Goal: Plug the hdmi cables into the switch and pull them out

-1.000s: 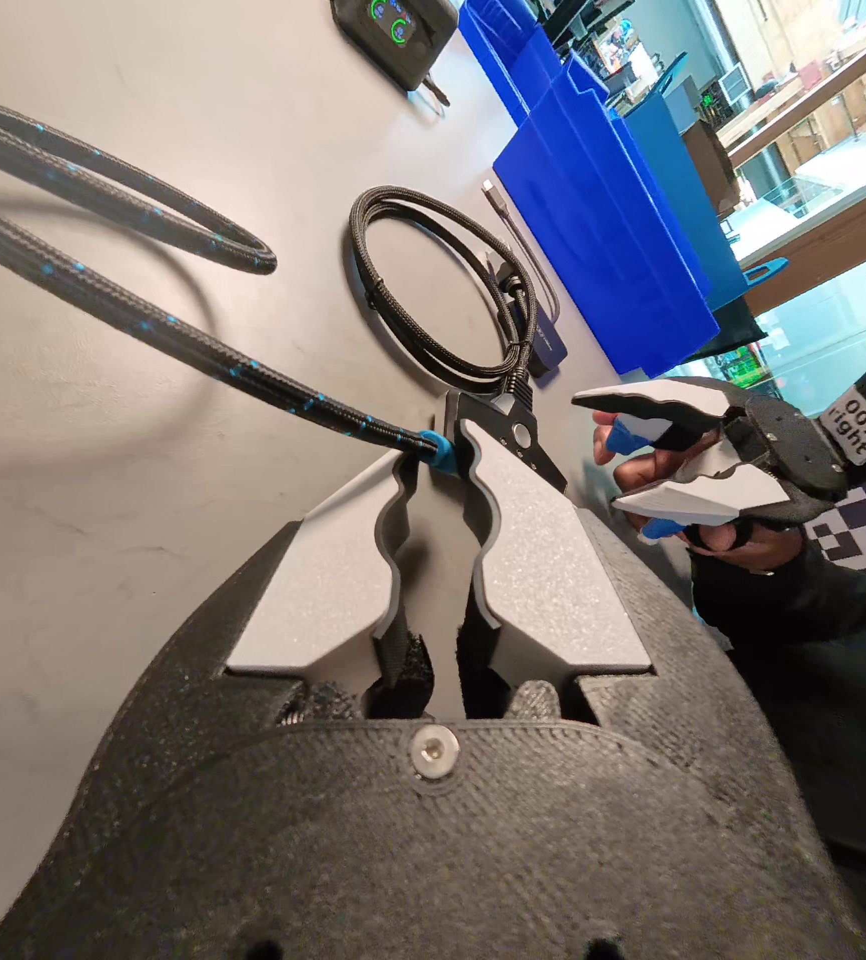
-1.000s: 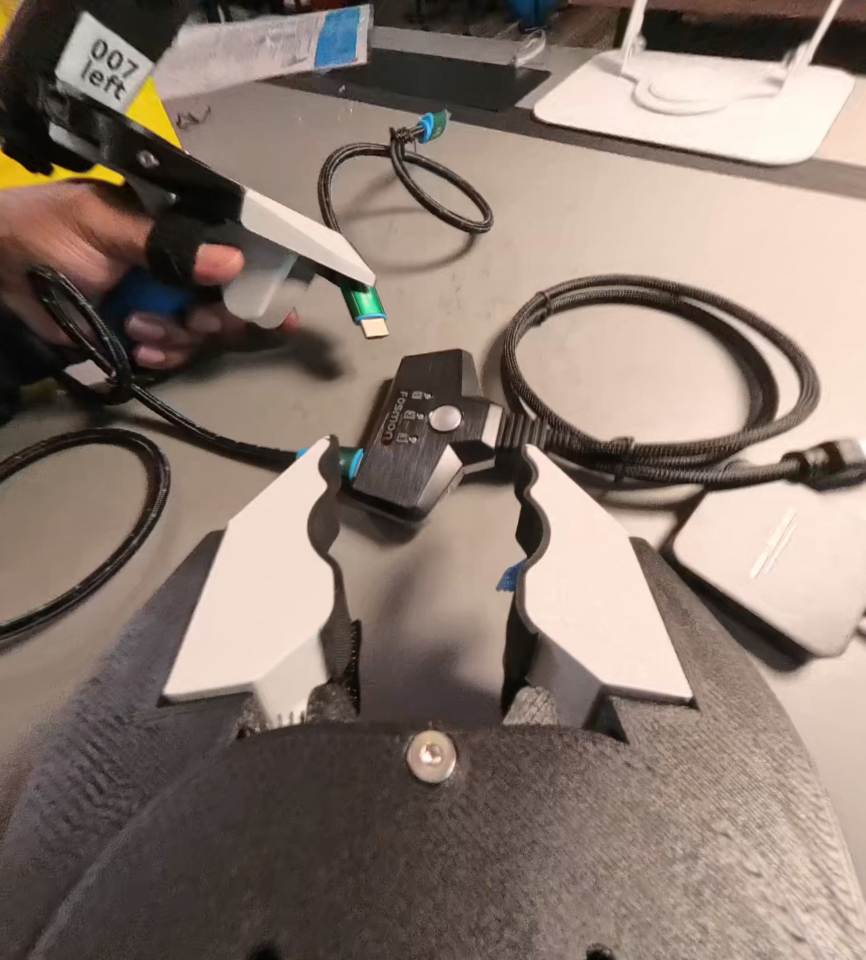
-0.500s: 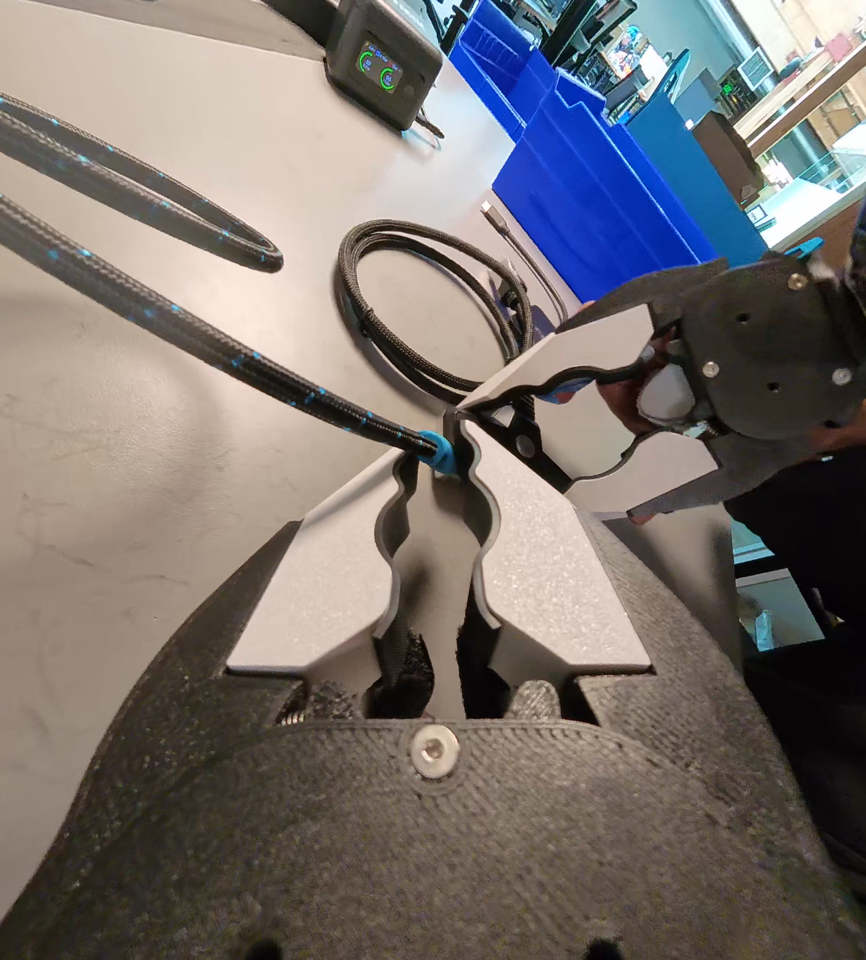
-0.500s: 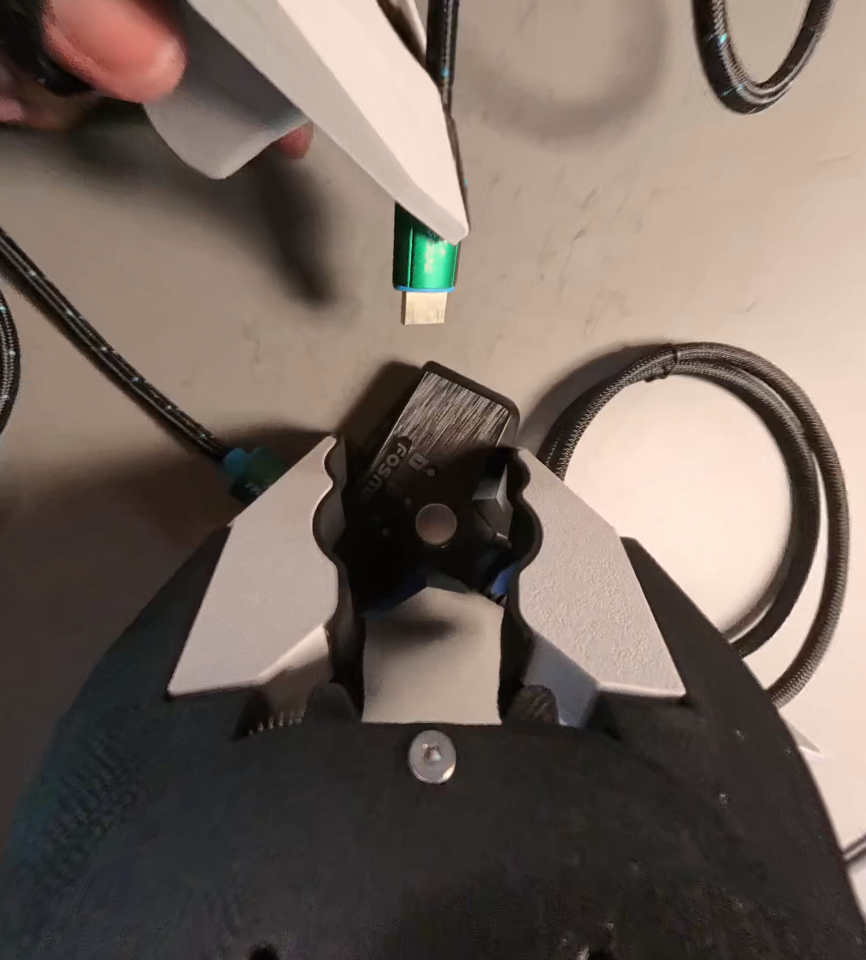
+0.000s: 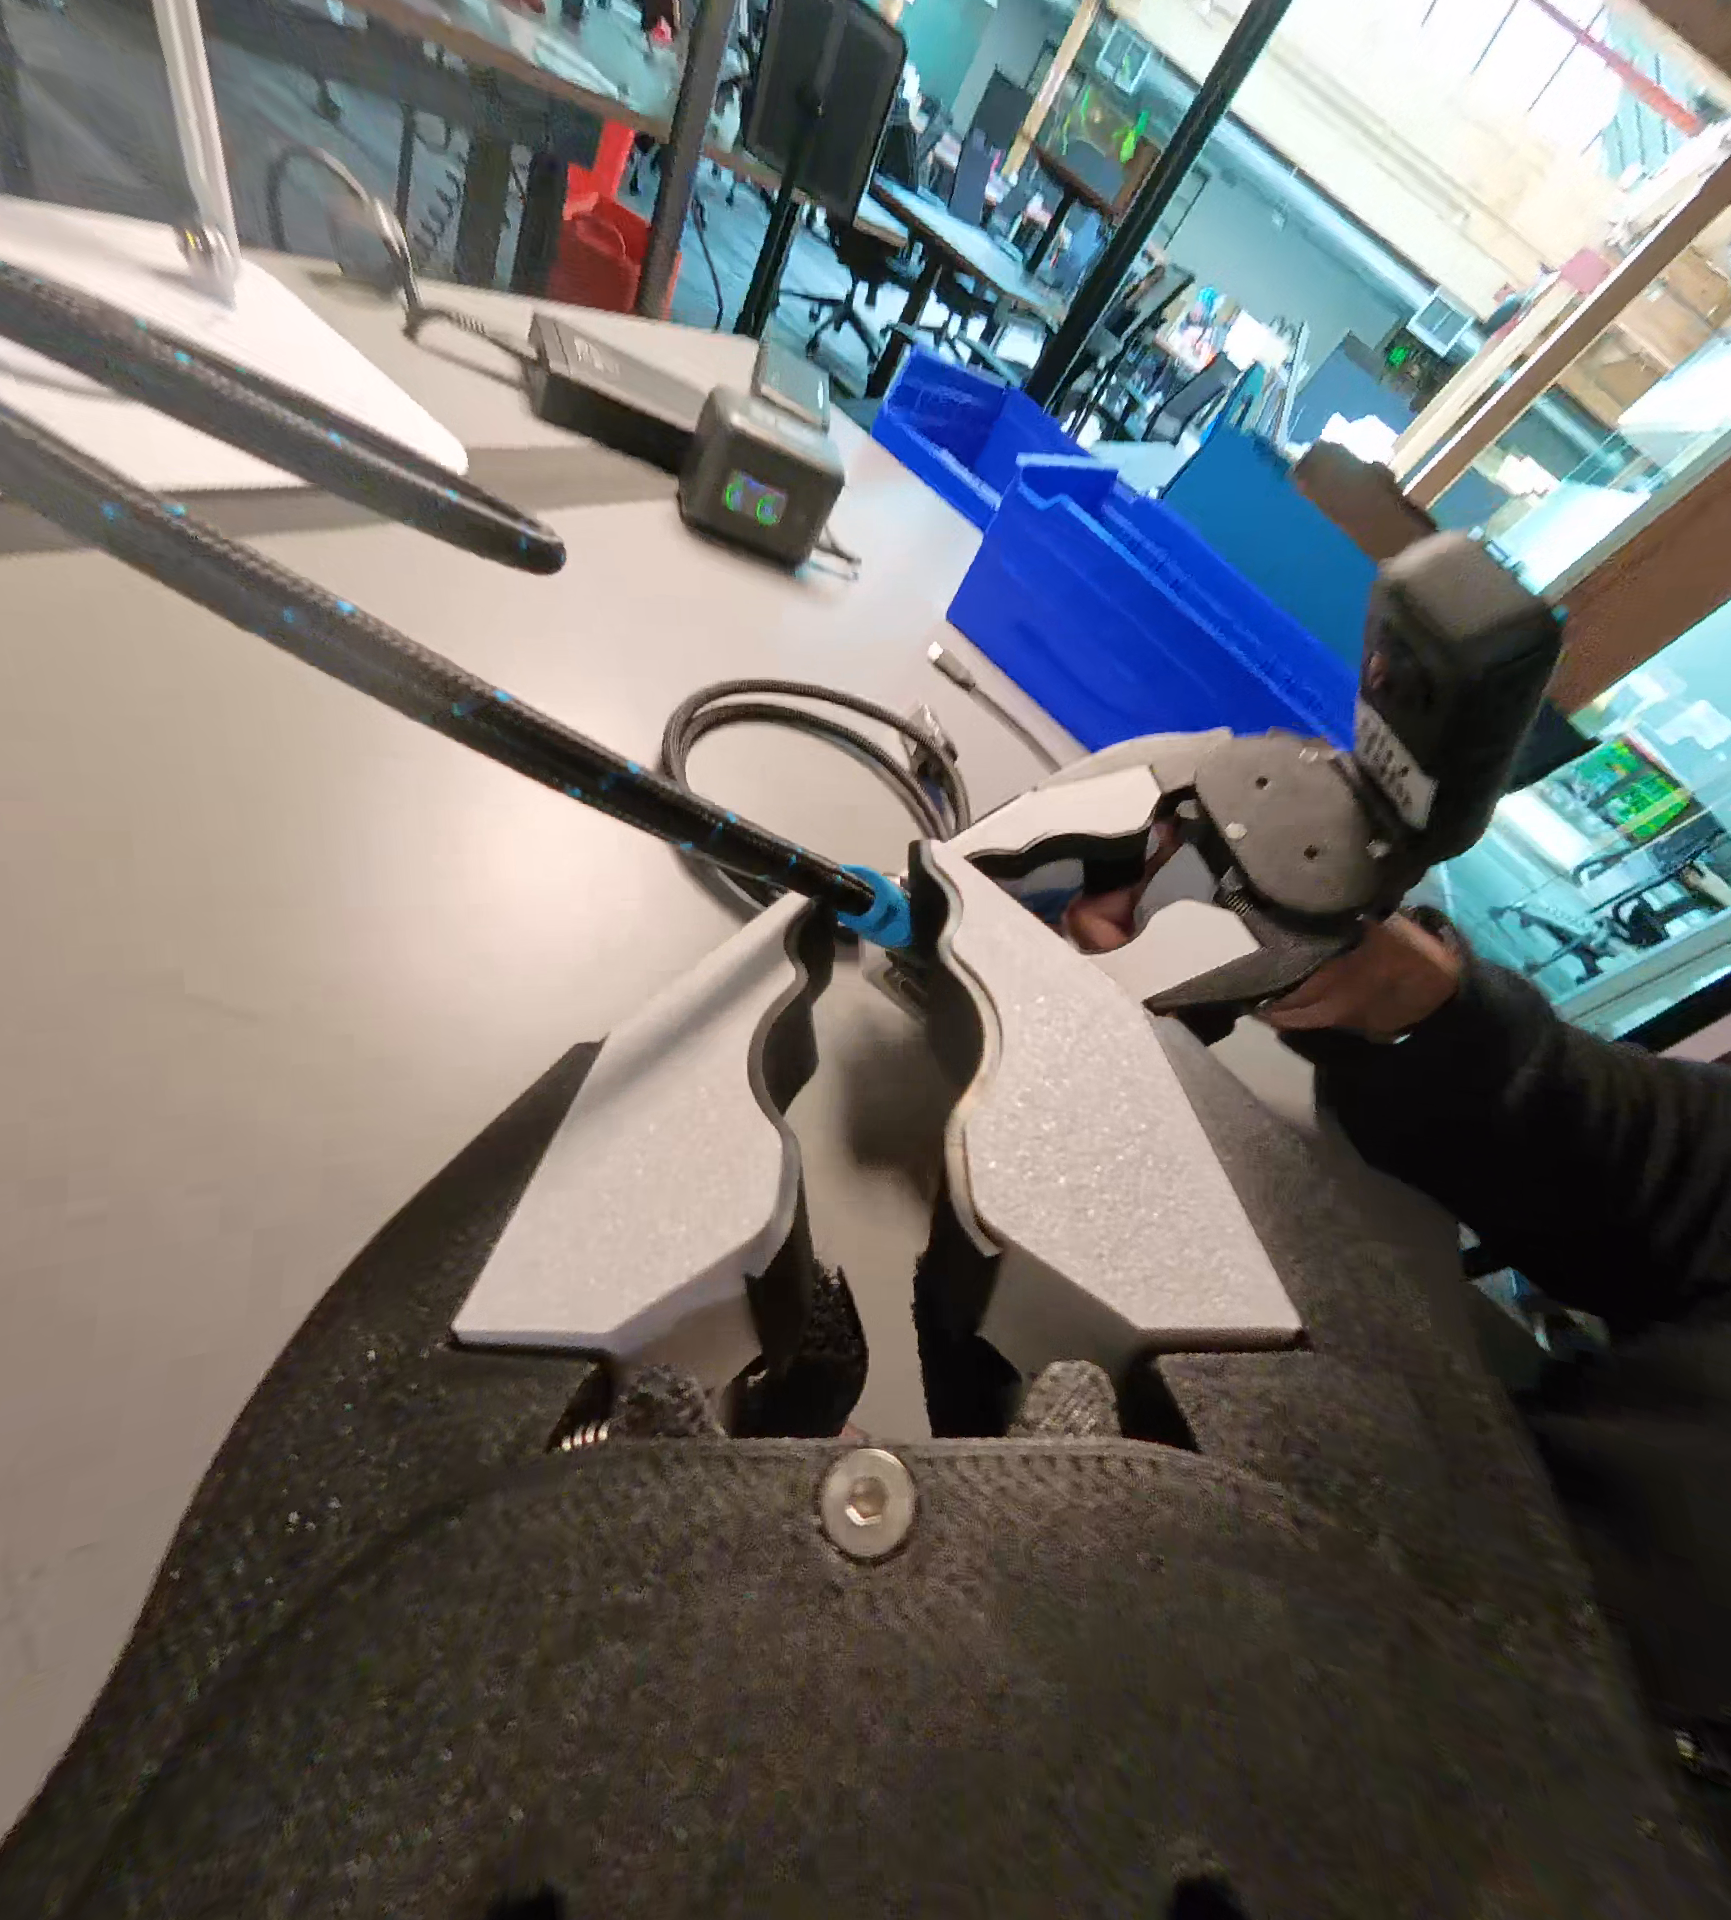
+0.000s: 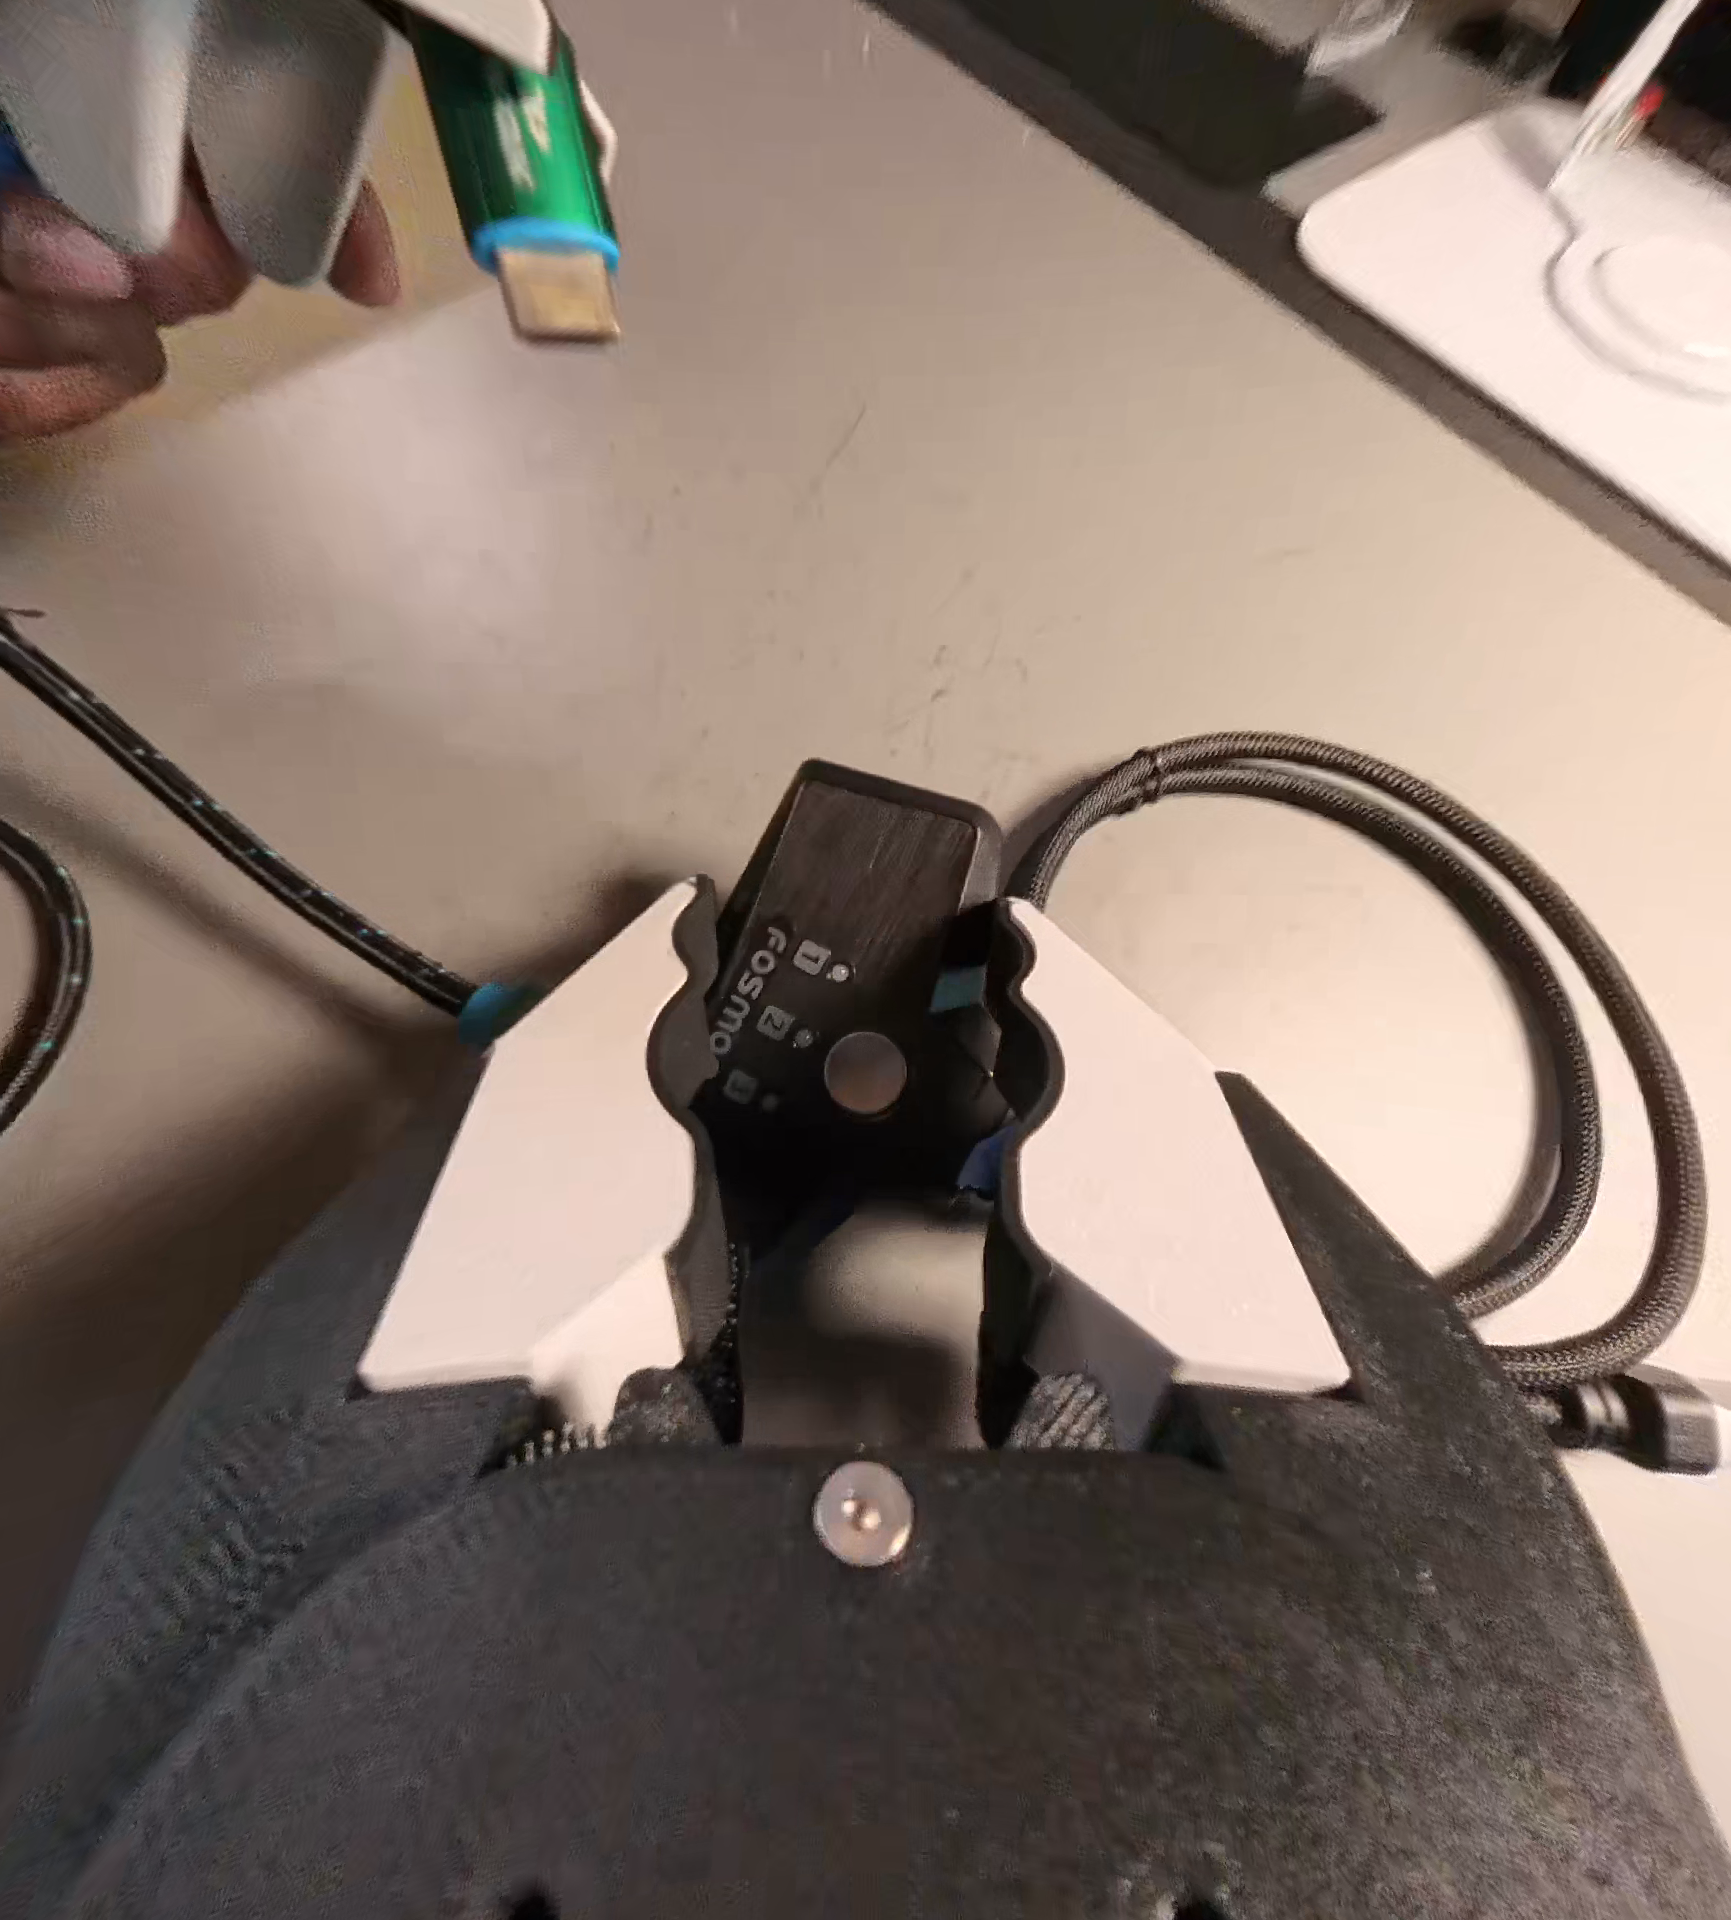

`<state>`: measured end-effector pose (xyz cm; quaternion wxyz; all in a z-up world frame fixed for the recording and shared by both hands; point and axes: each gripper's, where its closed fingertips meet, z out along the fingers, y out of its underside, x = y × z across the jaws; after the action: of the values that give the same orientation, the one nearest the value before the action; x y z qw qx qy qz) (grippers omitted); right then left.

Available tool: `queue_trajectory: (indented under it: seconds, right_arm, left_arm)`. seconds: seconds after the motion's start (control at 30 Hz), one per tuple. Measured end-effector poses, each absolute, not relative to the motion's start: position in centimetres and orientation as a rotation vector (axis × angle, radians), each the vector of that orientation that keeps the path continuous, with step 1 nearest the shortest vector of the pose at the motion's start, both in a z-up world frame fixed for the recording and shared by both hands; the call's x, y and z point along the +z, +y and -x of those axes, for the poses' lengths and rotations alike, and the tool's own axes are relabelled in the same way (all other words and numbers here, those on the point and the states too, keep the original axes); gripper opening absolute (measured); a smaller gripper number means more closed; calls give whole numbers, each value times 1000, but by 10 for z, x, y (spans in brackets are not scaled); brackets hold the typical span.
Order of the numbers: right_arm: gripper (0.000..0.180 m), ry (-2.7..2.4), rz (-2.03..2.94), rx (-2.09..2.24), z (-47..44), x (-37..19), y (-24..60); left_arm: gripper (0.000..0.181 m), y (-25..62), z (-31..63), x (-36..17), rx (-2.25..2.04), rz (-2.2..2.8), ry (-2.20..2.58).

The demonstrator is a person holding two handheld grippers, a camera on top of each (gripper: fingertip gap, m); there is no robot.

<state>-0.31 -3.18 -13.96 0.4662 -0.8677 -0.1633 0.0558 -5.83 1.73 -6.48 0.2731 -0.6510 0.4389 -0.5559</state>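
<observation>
Left gripper point(image 5: 871, 914) clamps the green plug point(image 6: 528, 197); right gripper point(image 6: 850, 1029) clamps the switch point(image 6: 871, 883); a tilted plug may miss its port

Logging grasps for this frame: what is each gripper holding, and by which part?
Left gripper pinches the green metal HDMI plug by its rear shell. Right gripper clamps the black brushed-metal switch across its side edges.

Black switch point(image 6: 866, 935) flat on table, green HDMI plug point(image 6: 528, 208) unplugged, tilted above.
</observation>
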Motion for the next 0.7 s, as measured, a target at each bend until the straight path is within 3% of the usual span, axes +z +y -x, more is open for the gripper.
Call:
queue_trajectory:
  seconds: [0.03,0.27,0.7]
  right_arm:
    - [50,-387,2094,123,1,-135,-32]
    - [49,-343,2020,73,-9,-128,-32]
    - [47,-483,1852,-26,29,-116,-44]
  left_arm:
    - [16,18,62,-56,-1504,1747,1158]
    - [16,28,82,-1,-1424,1586,1068]
    - [13,8,29,-96,-1617,1815,970]
